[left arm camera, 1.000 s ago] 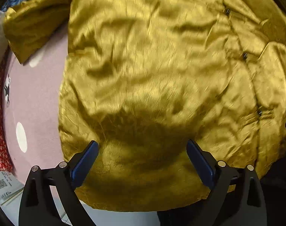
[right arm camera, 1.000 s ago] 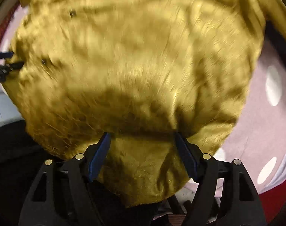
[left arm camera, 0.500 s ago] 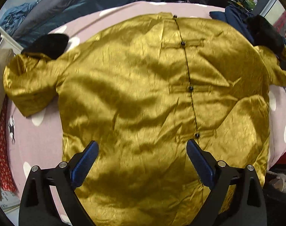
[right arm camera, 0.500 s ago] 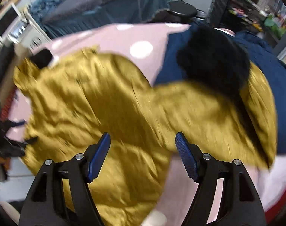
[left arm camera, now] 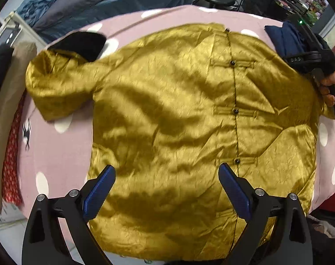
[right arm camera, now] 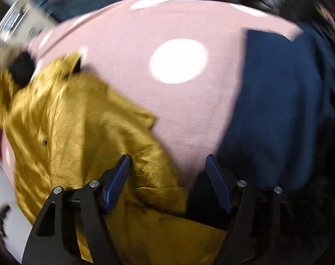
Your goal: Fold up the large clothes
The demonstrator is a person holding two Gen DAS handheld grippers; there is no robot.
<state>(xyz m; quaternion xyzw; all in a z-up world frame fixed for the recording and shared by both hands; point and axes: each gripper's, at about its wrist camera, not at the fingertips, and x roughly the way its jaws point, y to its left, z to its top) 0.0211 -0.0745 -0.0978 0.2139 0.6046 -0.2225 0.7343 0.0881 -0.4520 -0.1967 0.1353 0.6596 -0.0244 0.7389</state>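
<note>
Jacket [left arm camera: 171, 119] in gold satin lay spread flat on the pink polka-dot bed [left arm camera: 57, 154], left gripper [left arm camera: 166, 181] hanging above its hem with jaws wide and empty, right gripper [right arm camera: 168, 170] over its right sleeve, jaws just closing some, nothing pinched.

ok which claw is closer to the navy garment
Right. The right claw, jaws just closing on nothing, hangs beside the navy garment over the gold jacket's sleeve; the left claw is over the hem, far across.
</note>
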